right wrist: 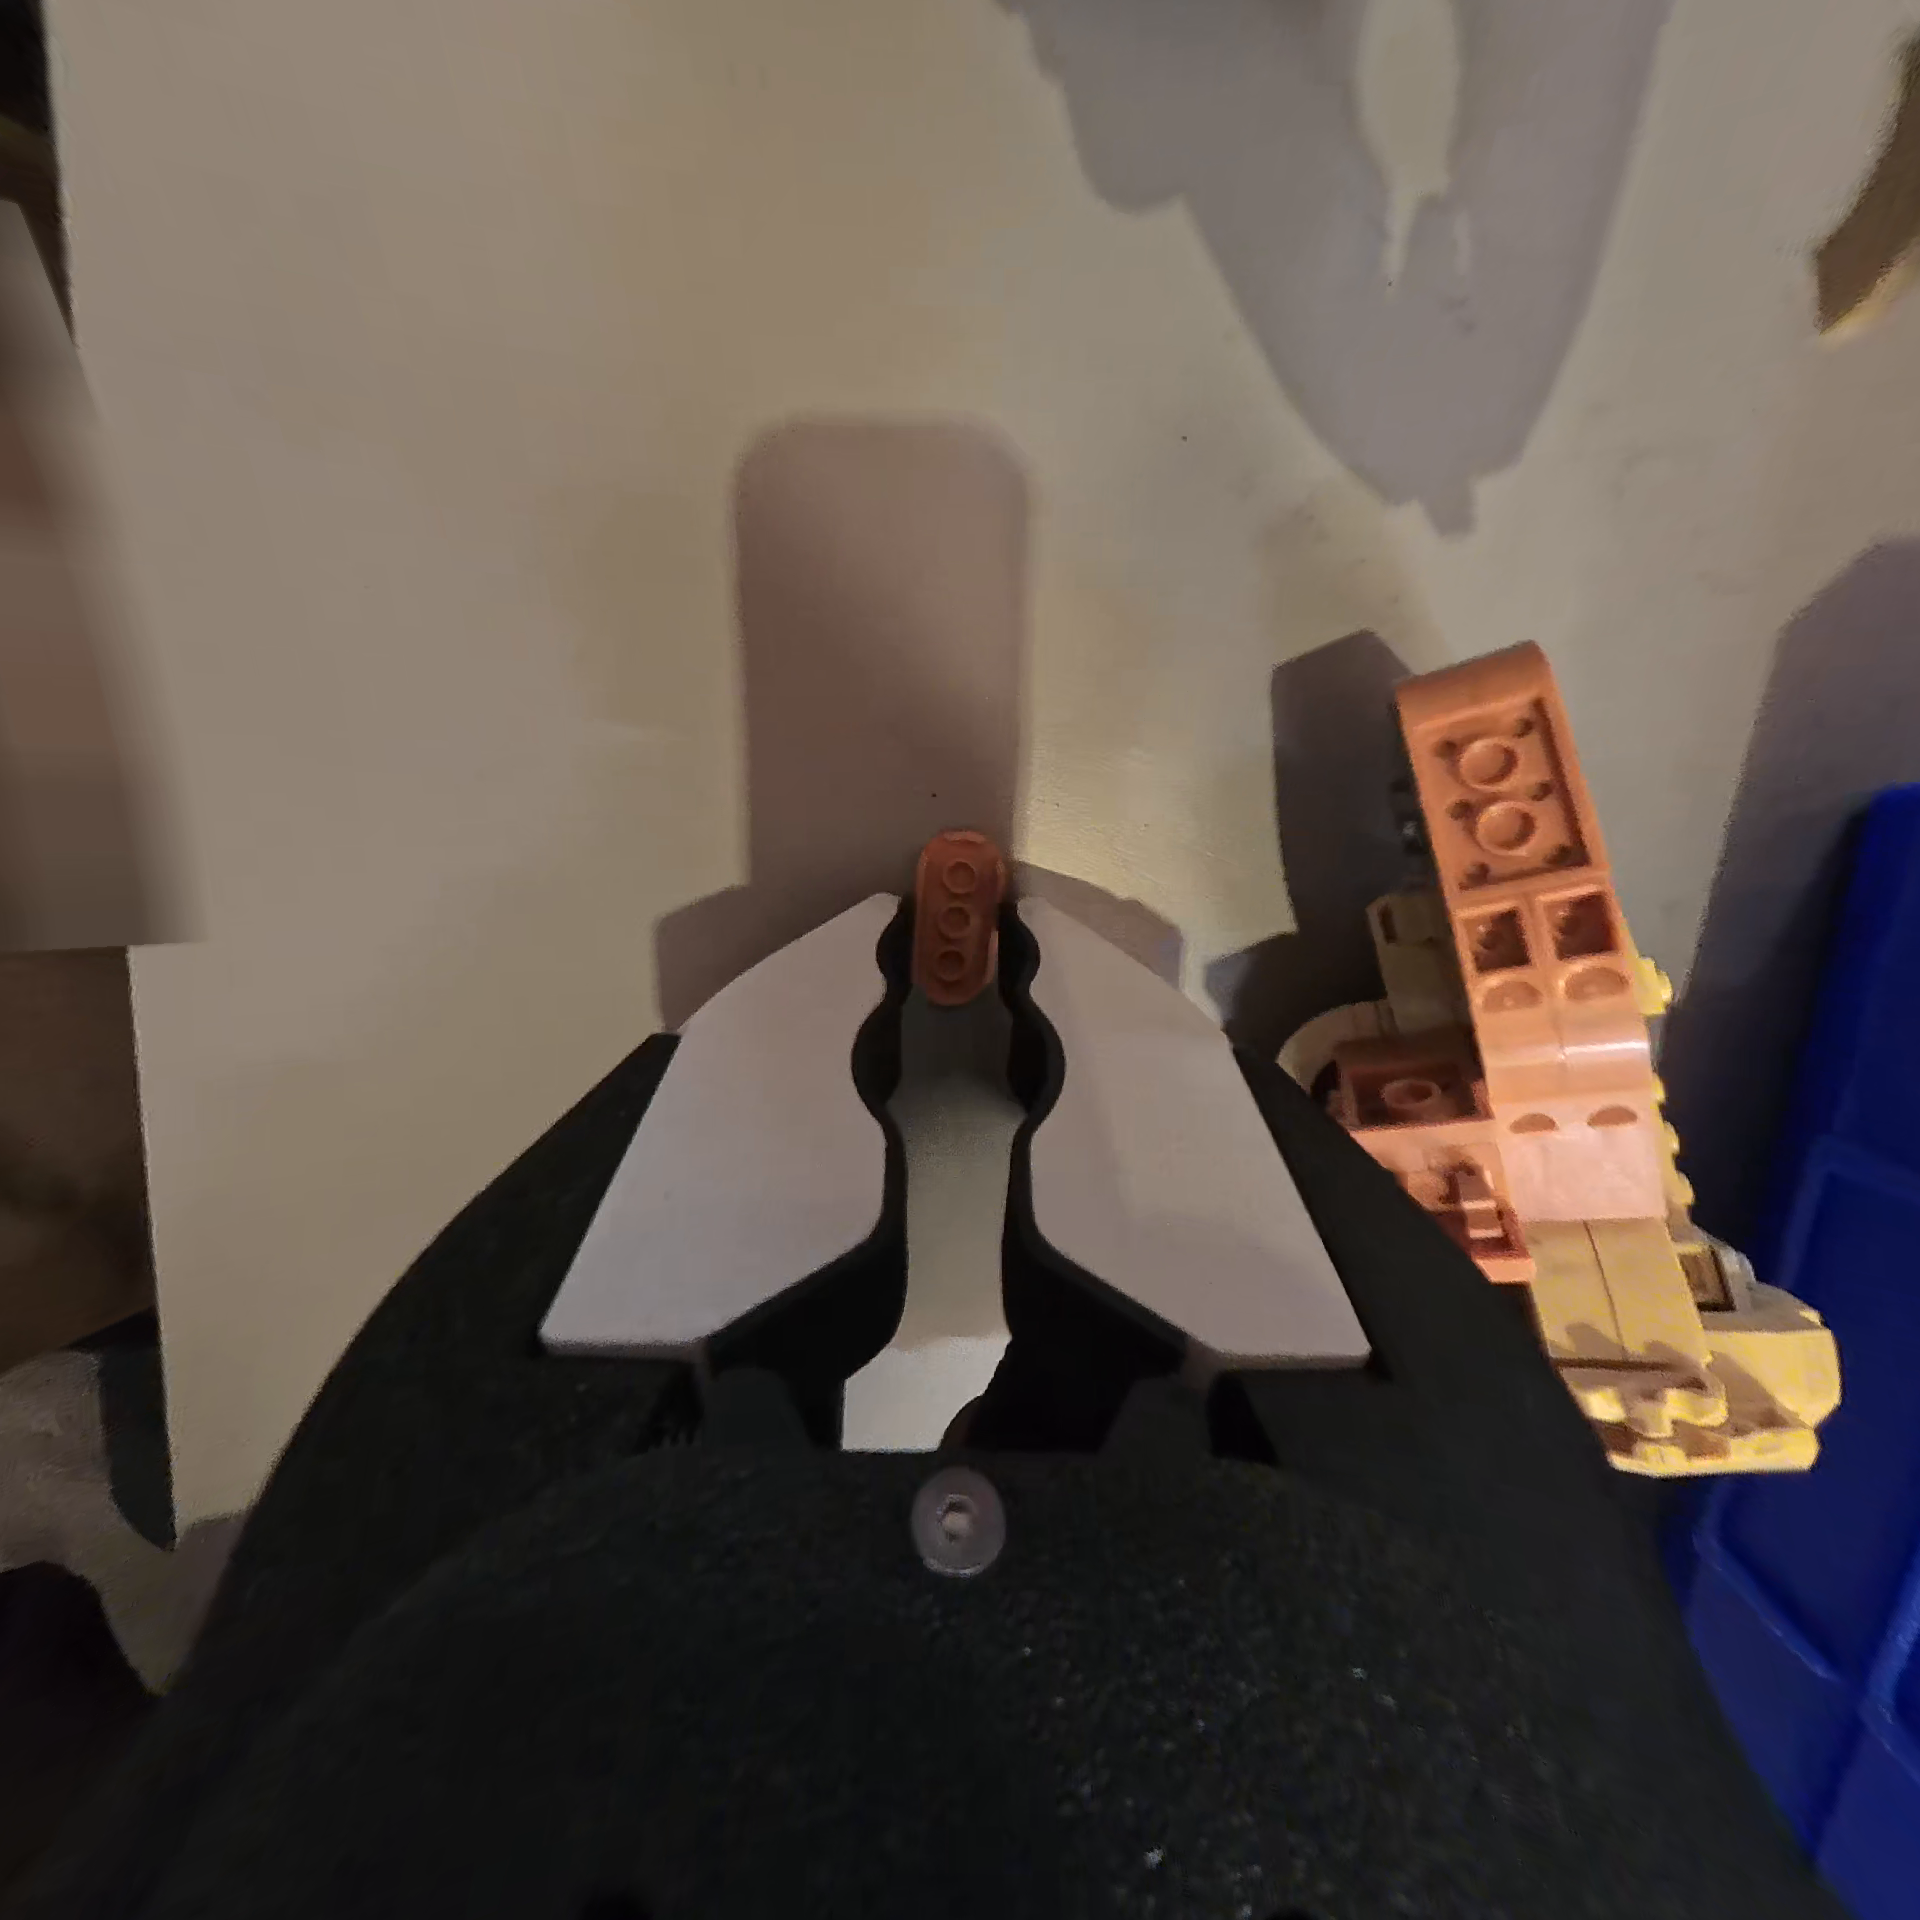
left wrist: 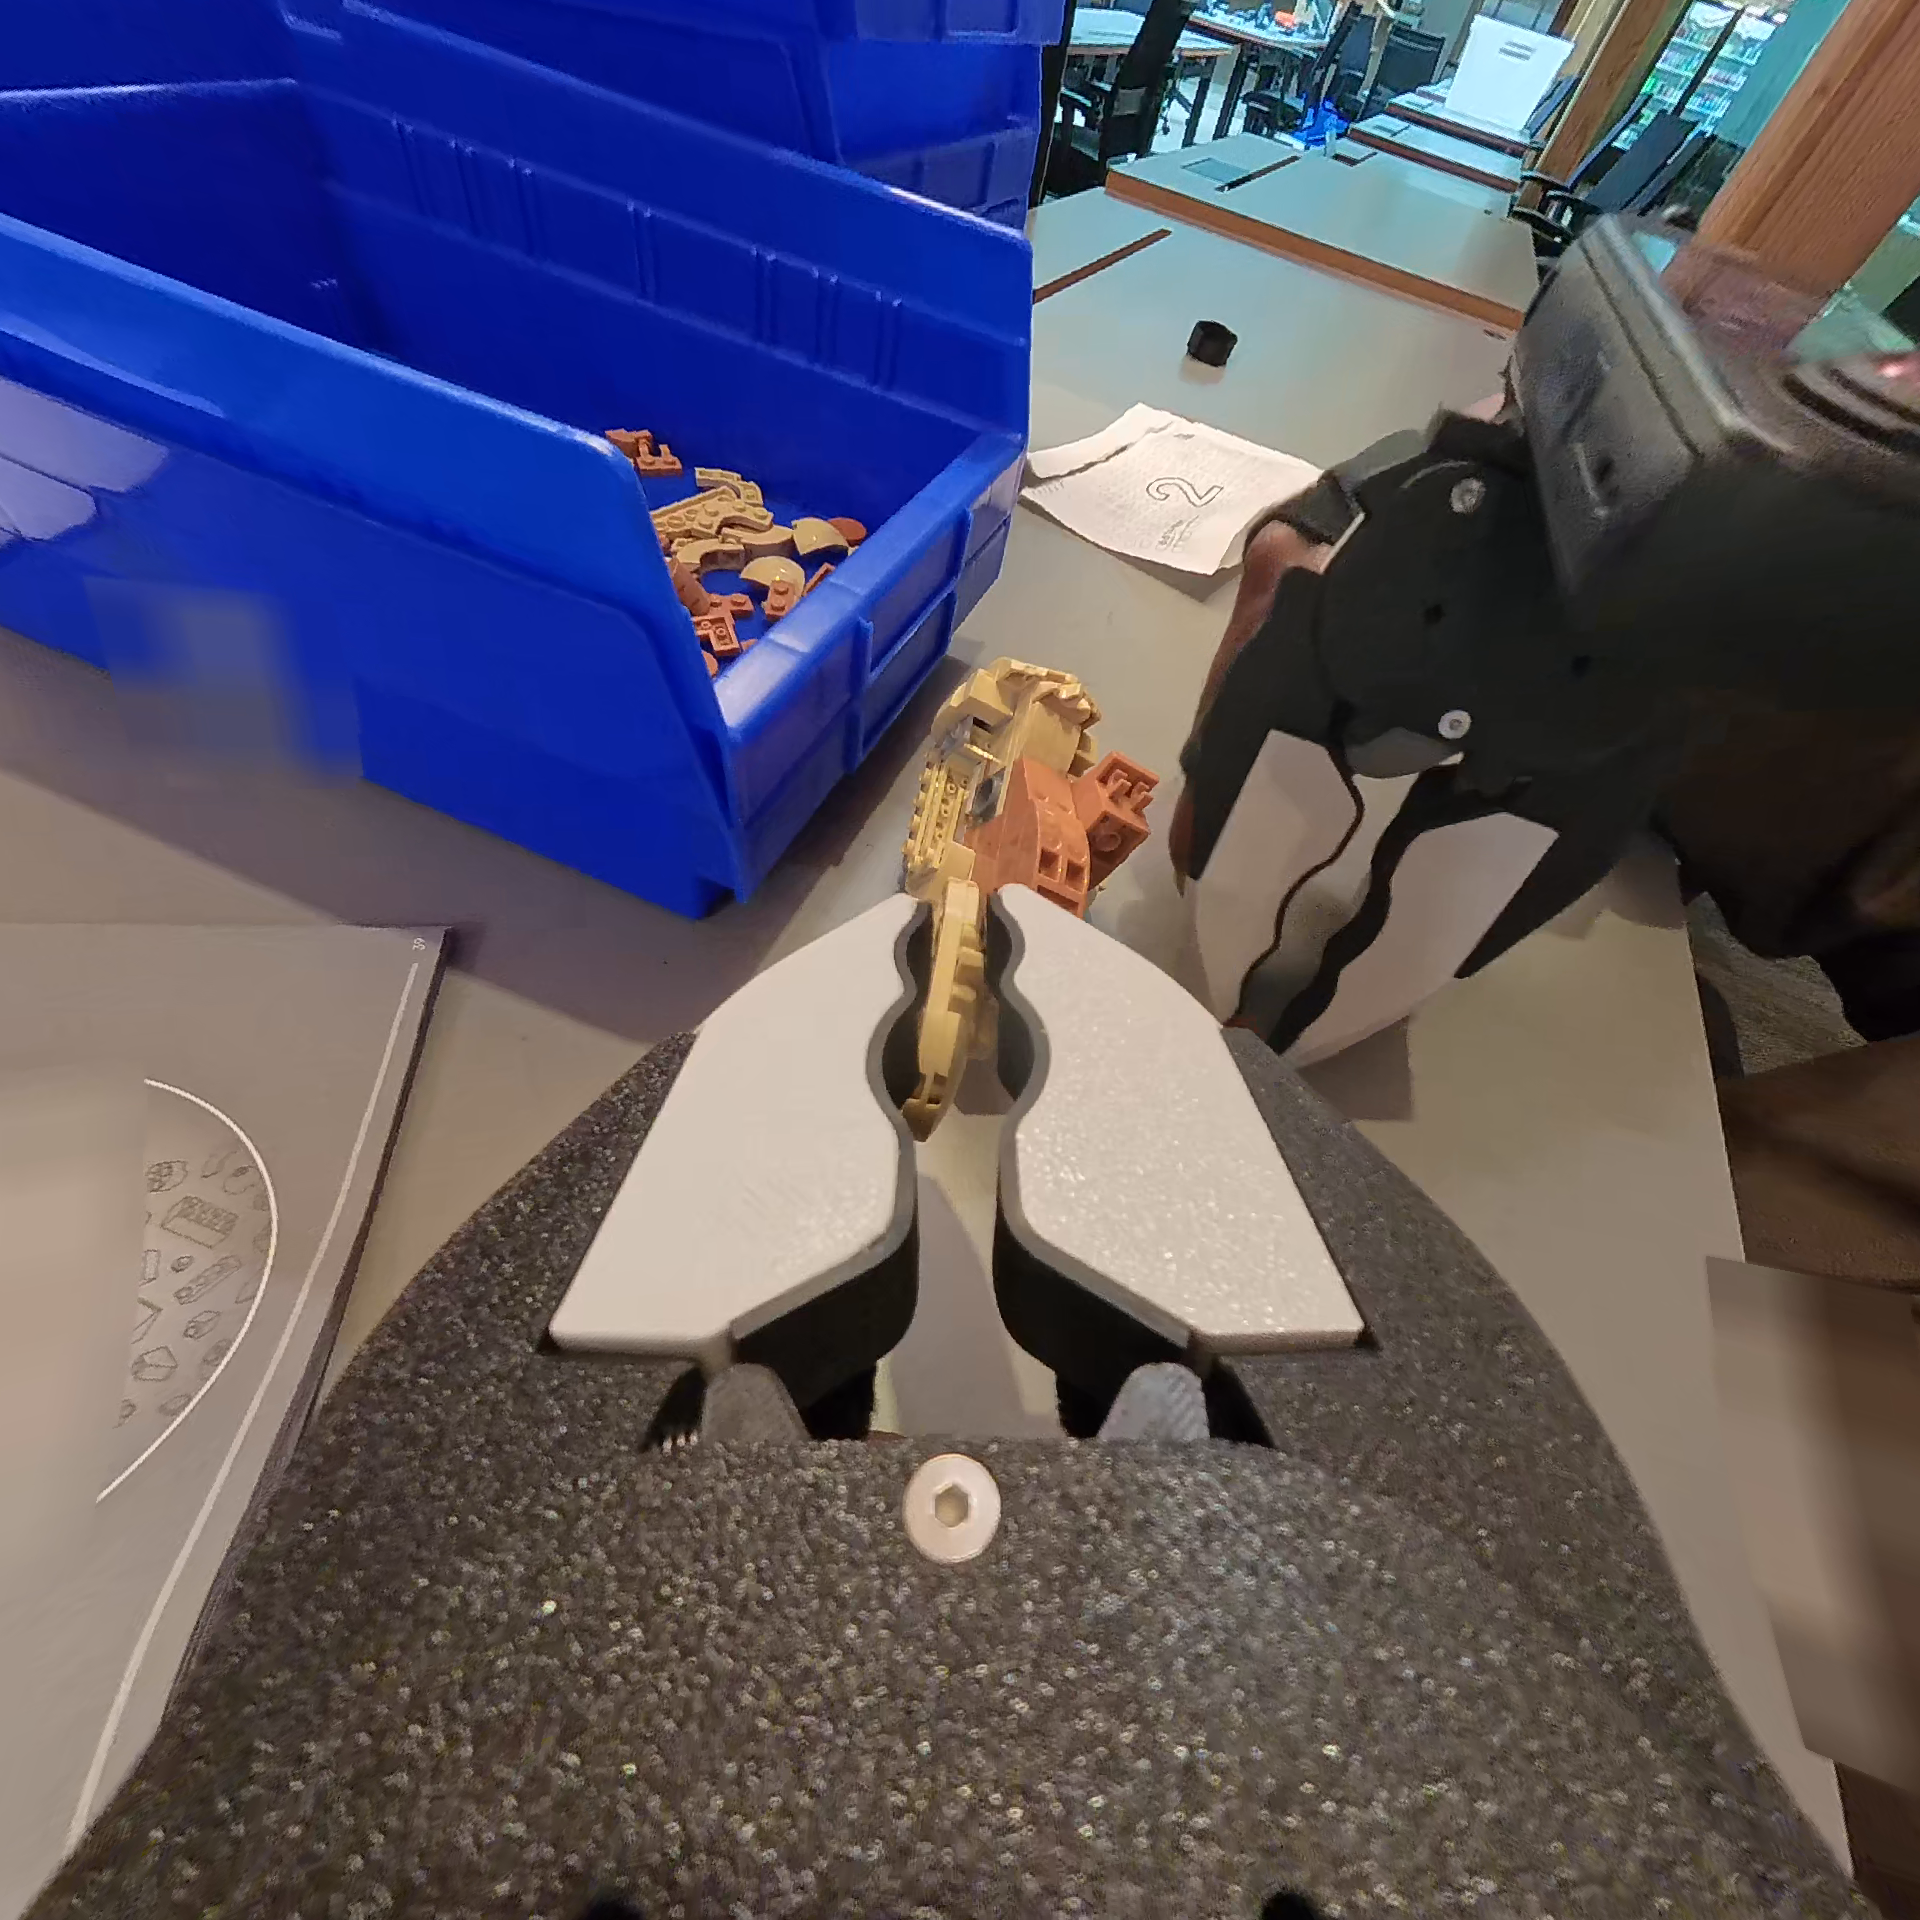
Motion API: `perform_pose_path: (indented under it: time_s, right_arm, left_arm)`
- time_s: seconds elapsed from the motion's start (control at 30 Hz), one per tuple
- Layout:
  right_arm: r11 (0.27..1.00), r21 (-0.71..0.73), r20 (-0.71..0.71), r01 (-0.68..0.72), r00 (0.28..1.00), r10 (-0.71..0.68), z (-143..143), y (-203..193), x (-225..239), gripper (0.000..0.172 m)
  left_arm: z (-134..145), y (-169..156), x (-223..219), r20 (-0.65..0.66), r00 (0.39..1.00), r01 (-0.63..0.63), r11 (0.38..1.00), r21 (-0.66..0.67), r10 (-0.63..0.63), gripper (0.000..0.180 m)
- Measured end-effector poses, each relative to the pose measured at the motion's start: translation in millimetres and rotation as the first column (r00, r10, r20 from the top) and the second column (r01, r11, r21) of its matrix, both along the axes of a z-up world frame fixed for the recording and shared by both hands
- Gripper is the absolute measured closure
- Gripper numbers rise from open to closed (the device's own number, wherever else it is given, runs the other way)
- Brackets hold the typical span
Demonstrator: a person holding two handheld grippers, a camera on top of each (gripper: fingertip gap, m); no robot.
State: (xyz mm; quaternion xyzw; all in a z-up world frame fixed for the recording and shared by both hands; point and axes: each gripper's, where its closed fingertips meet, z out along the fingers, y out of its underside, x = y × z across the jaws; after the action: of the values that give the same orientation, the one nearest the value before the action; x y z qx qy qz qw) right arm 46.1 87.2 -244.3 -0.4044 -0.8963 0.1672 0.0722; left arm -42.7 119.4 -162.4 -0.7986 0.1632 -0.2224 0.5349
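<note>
My left gripper (left wrist: 961, 914) is shut on a tan and brown brick model (left wrist: 1023, 790), gripping its thin tan plate edge, with the model just above the grey table near the blue bin (left wrist: 499, 582). My right gripper (right wrist: 958, 906) is shut on a small brown rounded plate with three studs (right wrist: 959, 920), held upright at the fingertips over the table. The right gripper also shows in the left wrist view (left wrist: 1340, 935), to the right of the model. The model shows at the right of the right wrist view (right wrist: 1538, 1060).
The blue bin holds several loose tan and brown pieces (left wrist: 727, 540). A grey instruction booklet (left wrist: 187, 1195) lies at the left. A white paper sheet (left wrist: 1164, 499) and a small black cap (left wrist: 1210, 341) lie farther back. The table edge (left wrist: 1704, 1039) runs at the right.
</note>
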Motion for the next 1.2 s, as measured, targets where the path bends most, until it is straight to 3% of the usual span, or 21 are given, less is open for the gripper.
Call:
perform_pose_path:
  time_s: [0.03,0.1,0.2,0.3,0.37,0.43,0.5,0.57,0.7,0.83,0.9,0.97,1.03,1.2]
  right_arm:
    - [1.0,-0.001,-0.006,-0.016,1.0,0.016,1.1,-2.0,0.6,0.156]
    - [1.0,-0.011,-0.065,-0.016,0.998,0.016,11.7,-2.2,-5.6,0.156]
    - [0.998,-0.027,-0.262,0.048,0.964,-0.054,54.9,14.5,-30.9,0.156]
    - [0.955,-0.018,-0.52,0.295,0.813,-0.261,114.9,73.2,-69.6,0.156]
    - [0.913,-0.082,-0.586,0.401,0.721,-0.369,138.6,101.9,-83.0,0.156]
    - [0.873,-0.14,-0.615,0.468,0.649,-0.447,148.7,121.0,-91.8,0.149]
    - [0.813,-0.106,-0.636,0.572,0.589,-0.497,144.0,145.1,-95.8,0.127]
    - [0.786,-0.041,-0.667,0.616,0.569,-0.481,133.3,155.4,-96.6,0.118]
    - [0.846,0.0,-0.767,0.533,0.543,-0.342,130.2,127.8,-98.5,0.119]
    - [0.946,0.088,-0.848,0.312,0.522,-0.094,135.4,65.4,-91.3,0.127]
    - [0.965,0.091,-0.867,0.245,0.497,-0.045,136.4,42.4,-87.8,0.128]
    - [0.975,0.04,-0.879,0.219,0.472,-0.07,136.9,28.8,-87.0,0.133]
    - [0.98,-0.028,-0.861,0.196,0.494,-0.123,131.6,17.7,-87.4,0.135]
    - [0.949,-0.274,-0.775,0.155,0.549,-0.313,127.9,5.1,-89.4,0.141]
  left_arm:
    - [1.0,0.0,-0.4,0.002,1.0,-0.002,1.0,0.005,0.002,0.171]
    - [2.9,0.4,-1.9,0.004,1.0,-0.008,1.0,0.014,0.008,0.171]
    - [5.9,1.1,-3.3,0.016,1.0,-0.013,0.999,0.031,0.013,0.171]
    - [9.8,1.4,-3.2,0.039,0.999,-0.012,0.999,0.048,0.01,0.171]
    - [13.3,1.1,-3.5,0.058,0.998,-0.01,0.998,0.061,0.006,0.171]
    - [18.9,0.2,-3.9,0.092,0.996,-0.005,0.997,0.081,-0.002,0.171]
    - [27.1,-0.6,-4.3,0.144,0.989,0.001,0.994,0.113,-0.018,0.171]
    - [35.6,-1.8,-4.4,0.205,0.978,0.008,0.989,0.15,-0.039,0.171]
    - [50.1,-4.0,-4.5,0.335,0.939,0.012,0.978,0.207,-0.082,0.171]
    - [61.4,-6.7,-2.5,0.452,0.882,0.021,0.971,0.239,-0.131,0.171]
    - [67.7,-7.6,-2.7,0.516,0.843,0.017,0.966,0.257,-0.152,0.171]
    - [72.9,-7.8,-2.5,0.575,0.801,0.007,0.962,0.273,-0.169,0.171]
    - [77.0,-7.8,-1.5,0.602,0.778,-0.01,0.954,0.301,-0.182,0.171]
    - [79.6,-10.1,11.6,0.543,0.81,0.004,0.929,0.37,-0.22,0.171]
